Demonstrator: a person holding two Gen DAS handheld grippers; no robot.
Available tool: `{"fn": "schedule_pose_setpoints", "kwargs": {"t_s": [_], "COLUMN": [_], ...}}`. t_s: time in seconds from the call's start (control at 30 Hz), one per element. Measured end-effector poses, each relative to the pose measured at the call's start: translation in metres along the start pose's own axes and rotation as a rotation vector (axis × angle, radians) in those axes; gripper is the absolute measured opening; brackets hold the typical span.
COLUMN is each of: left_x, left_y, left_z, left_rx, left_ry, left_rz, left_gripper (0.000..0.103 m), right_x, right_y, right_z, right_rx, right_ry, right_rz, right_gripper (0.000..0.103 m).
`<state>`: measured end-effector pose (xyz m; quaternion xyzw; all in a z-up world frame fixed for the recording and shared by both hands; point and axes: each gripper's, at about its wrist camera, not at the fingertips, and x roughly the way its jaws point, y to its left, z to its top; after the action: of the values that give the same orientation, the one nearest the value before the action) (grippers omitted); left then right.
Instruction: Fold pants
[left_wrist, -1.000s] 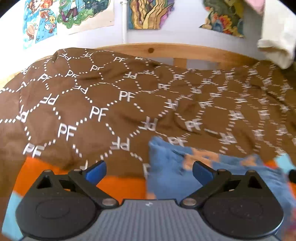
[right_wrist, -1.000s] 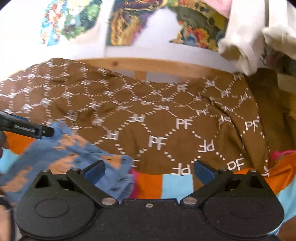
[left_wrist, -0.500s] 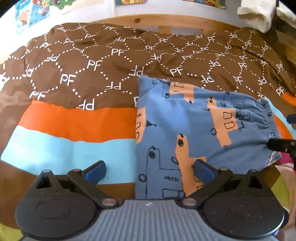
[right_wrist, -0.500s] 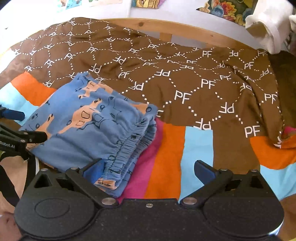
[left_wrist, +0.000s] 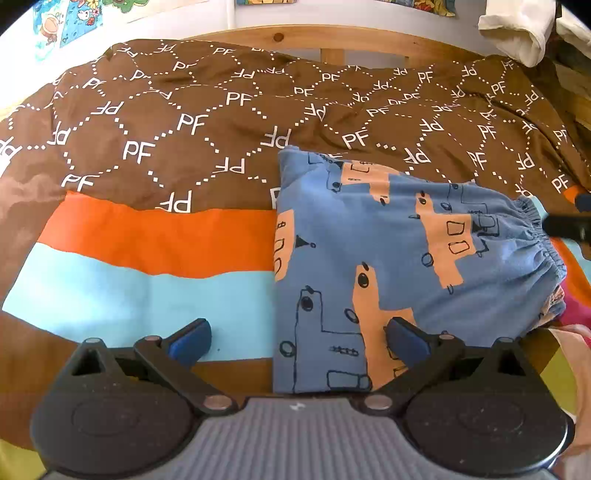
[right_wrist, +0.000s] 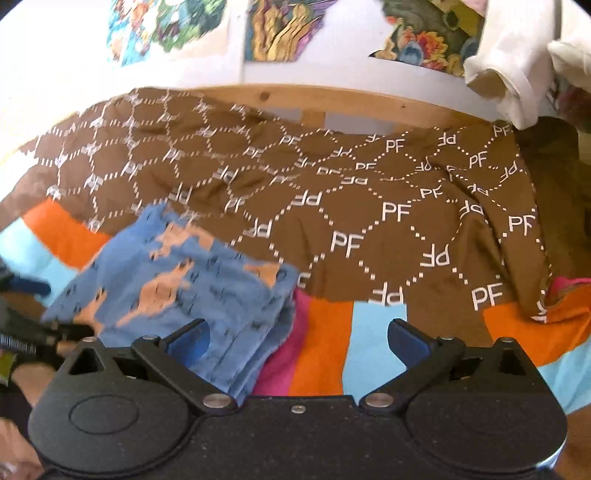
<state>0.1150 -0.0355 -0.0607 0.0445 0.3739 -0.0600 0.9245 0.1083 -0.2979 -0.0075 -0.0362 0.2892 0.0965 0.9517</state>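
Observation:
The blue pants (left_wrist: 399, 266) with orange shapes lie folded into a compact rectangle on the bed, elastic waistband to the right. My left gripper (left_wrist: 297, 341) is open and empty, above the pants' near left edge. In the right wrist view the pants (right_wrist: 177, 291) lie at lower left, blurred. My right gripper (right_wrist: 297, 339) is open and empty, its left finger over the pants' waistband end. The right gripper's tip (left_wrist: 565, 227) shows at the right edge of the left view, beside the waistband.
The bed has a brown PF-print cover (left_wrist: 221, 122) and an orange, light-blue and pink striped blanket (left_wrist: 147, 258). A wooden bed rail (left_wrist: 332, 40) runs along the back by the wall. A white garment (right_wrist: 517, 62) hangs at top right.
Both grippers rose from low over the bed, then moved again. The left view has closed in slightly on the pants; the right view has tilted up and is blurred. The pants lie unmoved.

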Motion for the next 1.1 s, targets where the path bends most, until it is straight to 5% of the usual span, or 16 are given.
{"fn": "schedule_pose_setpoints", "kwargs": {"t_s": [0.27,0.43,0.67,0.87,1.1], "left_x": [-0.001,-0.001,-0.004,-0.020,0.007], "left_y": [0.000,0.001,0.004,0.014,0.042], "left_z": [-0.002,-0.004,0.008,0.020,0.023], "left_rx": [-0.003,0.005,0.010,-0.004,-0.213], "left_ry": [-0.003,-0.010,0.044,0.026,0.063], "left_rz": [-0.003,-0.007,-0.034,-0.223,-0.404], "left_gripper": [0.103,0.103,0.103,0.103,0.103], "right_x": [0.038,0.064,0.038,0.035,0.078], "right_y": [-0.021,-0.016,-0.028,-0.048,-0.058], "right_z": [0.013,0.005,0.015,0.017,0.018], "right_rx": [0.118,0.024,0.065,0.173,0.258], "right_ry": [0.006,0.072,-0.011,0.014,0.117], "right_rz": [0.007,-0.025,-0.001,0.295,0.542], "right_gripper": [0.102,0.102,0.102,0.102,0.102]}}
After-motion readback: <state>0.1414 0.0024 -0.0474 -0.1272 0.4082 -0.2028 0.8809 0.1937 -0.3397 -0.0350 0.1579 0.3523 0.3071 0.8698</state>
